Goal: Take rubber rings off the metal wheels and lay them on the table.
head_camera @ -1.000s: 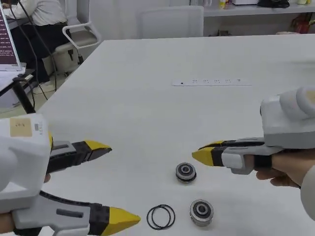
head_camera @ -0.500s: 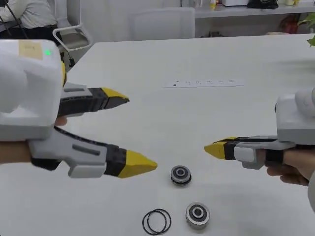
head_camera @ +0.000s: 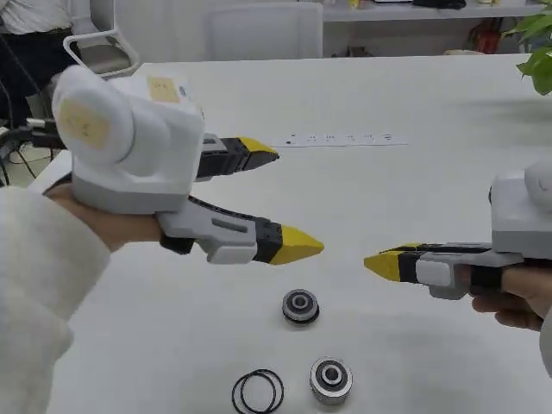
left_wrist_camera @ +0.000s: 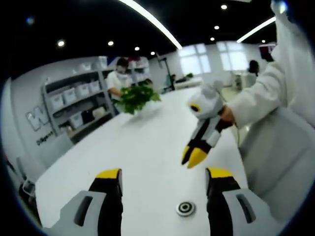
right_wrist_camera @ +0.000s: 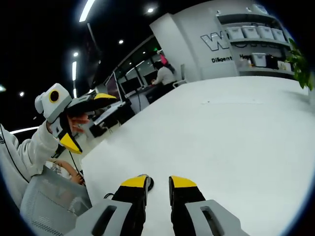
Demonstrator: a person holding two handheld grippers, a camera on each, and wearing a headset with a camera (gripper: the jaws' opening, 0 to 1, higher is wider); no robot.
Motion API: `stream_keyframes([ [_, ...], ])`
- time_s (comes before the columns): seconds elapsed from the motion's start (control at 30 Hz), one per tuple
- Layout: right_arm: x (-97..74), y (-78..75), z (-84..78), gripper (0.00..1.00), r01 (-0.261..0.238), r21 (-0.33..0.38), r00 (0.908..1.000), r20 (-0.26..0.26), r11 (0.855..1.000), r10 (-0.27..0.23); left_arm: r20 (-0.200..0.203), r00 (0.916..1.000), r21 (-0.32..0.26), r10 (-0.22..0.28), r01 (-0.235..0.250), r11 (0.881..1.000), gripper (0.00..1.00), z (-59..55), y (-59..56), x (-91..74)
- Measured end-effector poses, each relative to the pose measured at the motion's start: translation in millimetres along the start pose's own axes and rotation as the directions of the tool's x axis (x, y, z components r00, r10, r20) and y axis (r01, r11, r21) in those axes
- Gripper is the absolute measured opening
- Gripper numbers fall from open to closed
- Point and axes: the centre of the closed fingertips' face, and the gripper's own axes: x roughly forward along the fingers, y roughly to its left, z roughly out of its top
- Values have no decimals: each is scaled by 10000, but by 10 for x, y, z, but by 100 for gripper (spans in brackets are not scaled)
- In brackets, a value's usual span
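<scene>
I hold my left gripper (head_camera: 296,200) above the white table (head_camera: 431,190), its yellow-tipped jaws spread wide with nothing between them. My right gripper (head_camera: 379,261) points in from the other side, its jaws drawn almost together with only a thin gap, and it too is empty. The two sets of tips face each other, near but apart.

Below them on the table stand two metal wheels, one farther from me (head_camera: 300,306) and one nearer (head_camera: 331,378). They stand close together but do not touch. Two black rubber rings (head_camera: 258,392) lie flat, one overlapping the other, just beside the nearer wheel. I cannot tell if a ring is still on either wheel. In the left gripper view one wheel (left_wrist_camera: 185,208) sits between my spread jaws, down on the tabletop, with the right gripper (left_wrist_camera: 196,157) hanging beyond it.

A white power strip (head_camera: 341,139) lies farther up the table, its markings too small to read. The pale sticker (head_camera: 161,88) on my left gripper's housing shows no writing I can read. In the right gripper view the far wall carries a big "W" (right_wrist_camera: 212,38) with "Diligent" (right_wrist_camera: 224,59) under it, and the rest is cut off by shelves. My left gripper (right_wrist_camera: 91,119) shows there too, jaws apart. A green plant (head_camera: 535,52) stands at the table's far corner.
</scene>
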Motion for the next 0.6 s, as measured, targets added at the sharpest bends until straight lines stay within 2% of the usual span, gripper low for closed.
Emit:
stream_keyframes([
  [0.07,4,-9,-21,14,7,56,10000,-58,10000,-7,139,9999,-247,96,-93,9997,67,-118,14,56],
  [0.17,17,-19,-53,14,20,63,9999,-170,10000,-18,158,9997,-216,178,-175,9996,64,-281,-14,103],
  [0.27,32,-25,-79,14,16,61,9996,-272,10000,-15,176,9998,-955,13,4,9954,60,-460,-84,155],
  [0.3,33,-28,-89,14,23,56,9995,-312,10000,-21,-6,10000,-1273,75,-75,9918,60,-555,-95,181],
  [0.43,30,-35,-106,14,57,13,9993,-380,10000,-56,-381,9993,-1235,19,-66,9923,59,-721,-148,261],
  [0.6,36,-38,-123,14,53,14,9990,-447,10000,-53,-652,9979,-1355,-24,-64,9908,55,-861,-170,307],
])
